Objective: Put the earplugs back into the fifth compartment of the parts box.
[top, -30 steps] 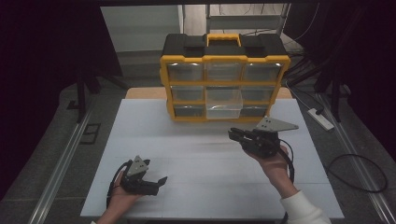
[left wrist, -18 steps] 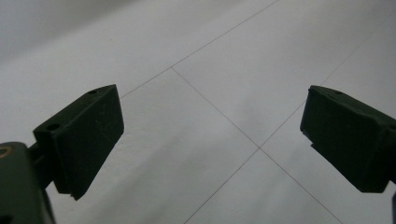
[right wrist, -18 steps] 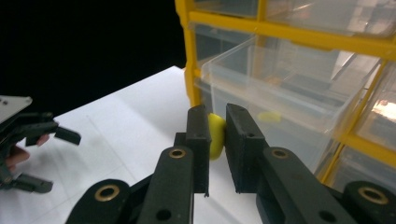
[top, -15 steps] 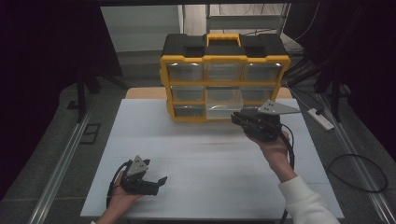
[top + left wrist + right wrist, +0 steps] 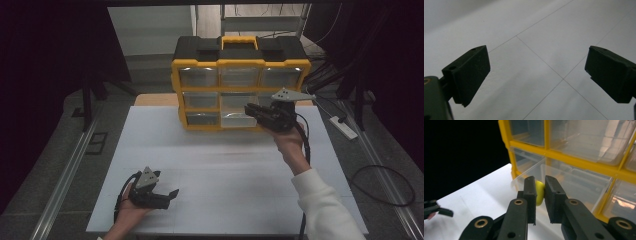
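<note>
A yellow and black drawer organizer [image 5: 240,65] with clear drawers stands at the back of the white table [image 5: 225,170]. Its bottom middle drawer [image 5: 234,118] is pulled out a little; in the right gripper view this clear drawer [image 5: 579,185] lies just beyond the jaws. My right gripper [image 5: 251,110] hovers in front of it, shut on a small yellow object [image 5: 539,193] pinched between the two pads. My left gripper [image 5: 171,194] rests on the table at the front left, jaws wide apart, with bare table between them [image 5: 536,75].
A white power strip [image 5: 344,127] and a looped black cable [image 5: 385,185] lie on the floor to the right. Metal rails [image 5: 75,165] run along the floor at the left. A wooden surface [image 5: 152,99] shows behind the white table.
My right gripper has risen and moved away from me toward the organizer, still shut on the yellow object. The left gripper has kept still.
</note>
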`<state>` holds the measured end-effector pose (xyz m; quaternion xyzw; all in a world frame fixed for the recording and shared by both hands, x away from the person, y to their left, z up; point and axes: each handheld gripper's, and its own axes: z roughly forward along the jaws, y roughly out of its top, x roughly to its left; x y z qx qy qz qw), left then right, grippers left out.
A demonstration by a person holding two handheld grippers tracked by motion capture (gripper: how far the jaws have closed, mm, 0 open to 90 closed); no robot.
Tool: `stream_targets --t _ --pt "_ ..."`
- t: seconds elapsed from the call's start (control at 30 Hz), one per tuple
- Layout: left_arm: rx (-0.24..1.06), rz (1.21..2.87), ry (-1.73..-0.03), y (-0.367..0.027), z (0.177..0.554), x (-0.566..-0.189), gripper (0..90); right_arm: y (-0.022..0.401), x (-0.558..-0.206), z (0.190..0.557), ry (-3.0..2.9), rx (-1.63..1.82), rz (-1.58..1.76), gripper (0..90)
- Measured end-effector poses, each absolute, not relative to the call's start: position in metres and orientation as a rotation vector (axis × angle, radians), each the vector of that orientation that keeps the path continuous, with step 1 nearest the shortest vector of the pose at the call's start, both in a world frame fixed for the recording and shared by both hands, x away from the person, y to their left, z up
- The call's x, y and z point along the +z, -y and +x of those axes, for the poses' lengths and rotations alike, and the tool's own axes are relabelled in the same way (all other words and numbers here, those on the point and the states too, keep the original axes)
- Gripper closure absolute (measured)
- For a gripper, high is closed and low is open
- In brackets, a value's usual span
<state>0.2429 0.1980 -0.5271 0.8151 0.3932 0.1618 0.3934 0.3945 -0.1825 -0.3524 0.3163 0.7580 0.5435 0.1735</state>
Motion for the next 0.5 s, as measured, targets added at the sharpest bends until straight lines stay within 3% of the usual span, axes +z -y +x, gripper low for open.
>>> stream_targets --t 0.4,0.43,0.5 --pt "0.411 2.066 -0.998 -0.199 0.243 -0.527 5.9 0.169 -0.355 0.432 -2.136 1.42 0.959 74.8" --pt "0.411 2.066 -0.998 -0.199 0.243 -0.527 6.0 0.169 -0.355 0.434 -2.125 1.413 0.968 69.4" --pt "0.41 2.068 -0.996 -0.198 0.243 -0.527 6.0 0.167 -0.356 0.435 -2.092 1.385 0.97 48.6"
